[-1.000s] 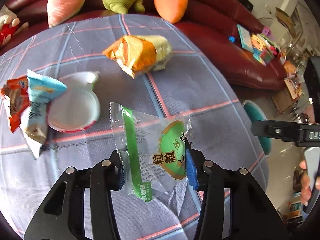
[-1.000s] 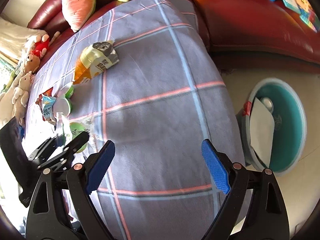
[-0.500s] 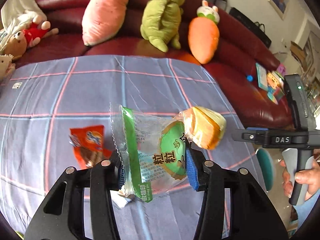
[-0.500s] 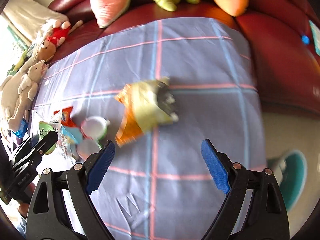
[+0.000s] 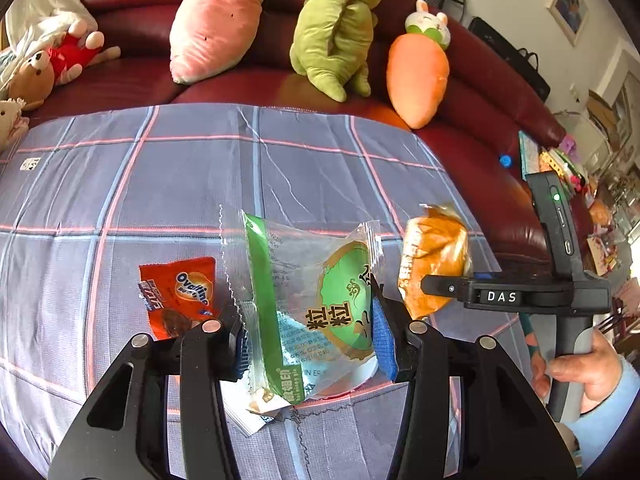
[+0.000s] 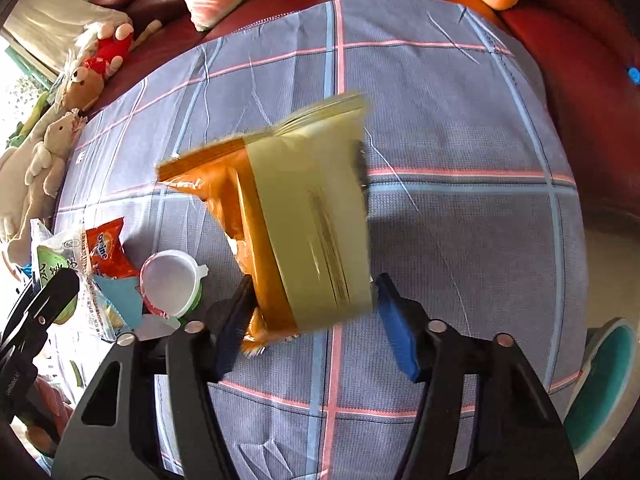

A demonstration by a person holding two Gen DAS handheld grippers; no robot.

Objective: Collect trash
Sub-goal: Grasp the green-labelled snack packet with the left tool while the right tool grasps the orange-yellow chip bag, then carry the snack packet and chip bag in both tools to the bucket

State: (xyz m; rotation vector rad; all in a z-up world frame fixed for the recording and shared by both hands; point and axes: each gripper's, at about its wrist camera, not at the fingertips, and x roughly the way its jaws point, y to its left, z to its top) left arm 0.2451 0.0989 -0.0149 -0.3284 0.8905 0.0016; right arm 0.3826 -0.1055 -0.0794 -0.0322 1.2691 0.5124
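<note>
A grey-blue checked cloth [image 5: 168, 184] with pink and pale blue lines covers the table, creased in places, and a dark red leather sofa [image 5: 132, 80] curves behind it. On the sofa sit a pink pillow toy [image 5: 216, 20], a green plush [image 5: 340, 28], a carrot plush [image 5: 418, 68] and small bears [image 5: 32, 76] at the far left. The left gripper [image 5: 308, 340] is clamped on a clear and green wrapper [image 5: 304, 304], held above the cloth. The right gripper [image 6: 312, 320] pinches an orange and cream bag [image 6: 296, 220], blurred, off the table. On the cloth lie an orange sachet [image 5: 176, 296] and a white lid [image 6: 170, 282]. A teal bin [image 6: 604, 388] stands on the floor beyond the table's right edge.
</note>
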